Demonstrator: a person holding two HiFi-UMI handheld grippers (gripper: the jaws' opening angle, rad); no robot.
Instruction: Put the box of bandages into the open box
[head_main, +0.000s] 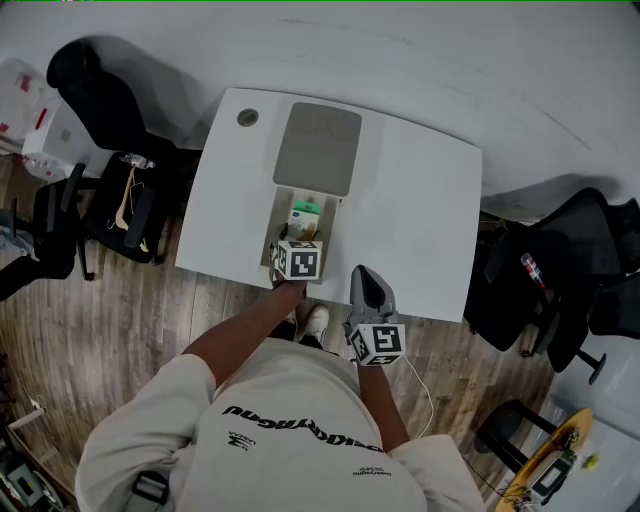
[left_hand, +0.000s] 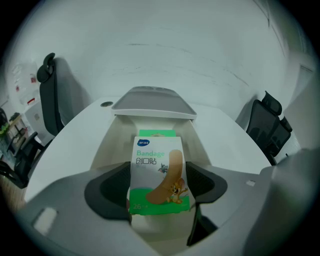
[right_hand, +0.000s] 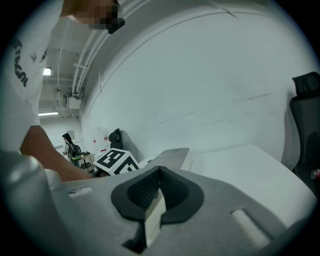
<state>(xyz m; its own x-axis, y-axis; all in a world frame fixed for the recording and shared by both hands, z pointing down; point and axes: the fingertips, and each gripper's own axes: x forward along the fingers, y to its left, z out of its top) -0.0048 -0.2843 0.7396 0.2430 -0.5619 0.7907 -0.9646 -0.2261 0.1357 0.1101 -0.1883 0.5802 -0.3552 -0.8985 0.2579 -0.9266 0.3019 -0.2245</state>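
Holding the box of bandages (left_hand: 160, 176) upright, printed face toward the camera. The left gripper (left_hand: 160, 184) has its fingers (left_hand: 113, 192) clamped on the carton's two side edges, on its lower half.

Position: the carton is over the mouth of the open box (left_hand: 106, 146), between its pale side walls. Cannot tell whether the carton's bottom touches the floor inside. The lid (left_hand: 152, 103) is folded back at the far end. A green edge shows just behind the carton's top; unclear whether it is the same carton or another item already inside.

The right gripper (head_main: 368, 285) is near the front edge of the bench (head_main: 425, 215), just beside the open box and apart from it. Its fingers are together with nothing I can identify between them.

Risks (judgement):
- Releasing while the carton is upright and high could let it topple, lean on a wall, or catch on the rim.
- If that green edge is a second item, the carton may land on it and sit proud, which would block the lid.
- The fingers look nearly as wide as the gap between the walls. Spreading them could press on a wall and shift the light open box, and nothing is bracing it.
- Thin cardboard may dent if it is squeezed harder.
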